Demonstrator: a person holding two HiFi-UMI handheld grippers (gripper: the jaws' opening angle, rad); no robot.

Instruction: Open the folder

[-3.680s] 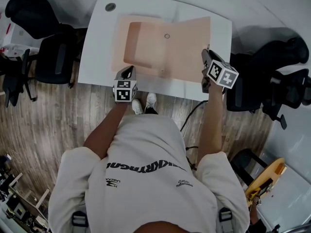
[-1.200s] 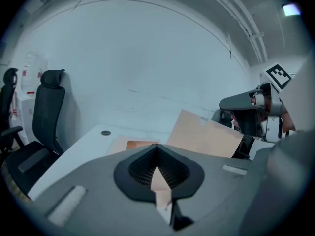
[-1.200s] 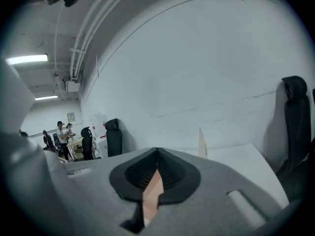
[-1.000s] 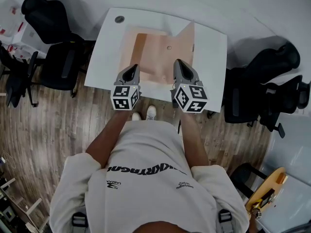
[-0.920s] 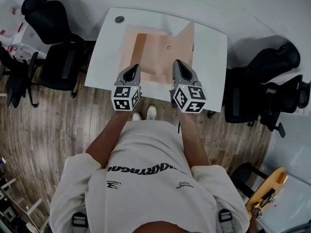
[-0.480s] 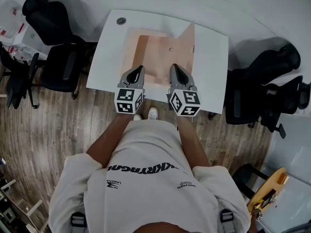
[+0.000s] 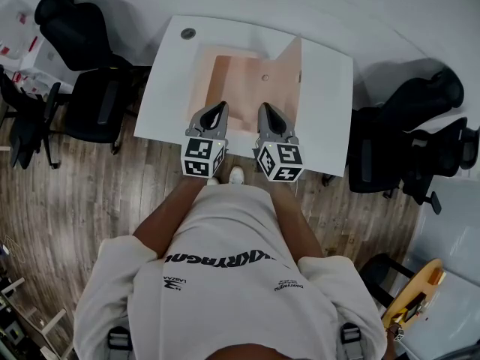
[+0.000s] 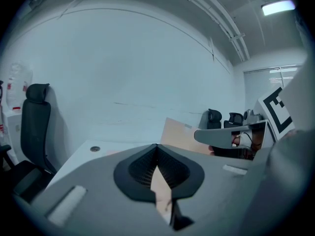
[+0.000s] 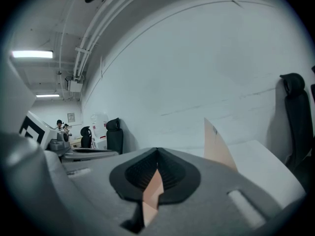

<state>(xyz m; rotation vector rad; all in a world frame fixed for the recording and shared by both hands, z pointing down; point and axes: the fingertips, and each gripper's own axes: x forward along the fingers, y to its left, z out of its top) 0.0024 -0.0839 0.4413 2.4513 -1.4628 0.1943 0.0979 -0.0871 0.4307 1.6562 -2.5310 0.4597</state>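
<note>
L gripper (image 7: 219, 108), R gripper (image 7: 267, 109) shut, over folder (image 7: 246, 79)

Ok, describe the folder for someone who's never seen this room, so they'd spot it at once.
Find the white table between the black office chairs. Lying on its middle is the folder: a flat, peach-coloured card sheet. It is the only coloured thing on the table, and its right flap stands up off the surface.
</note>
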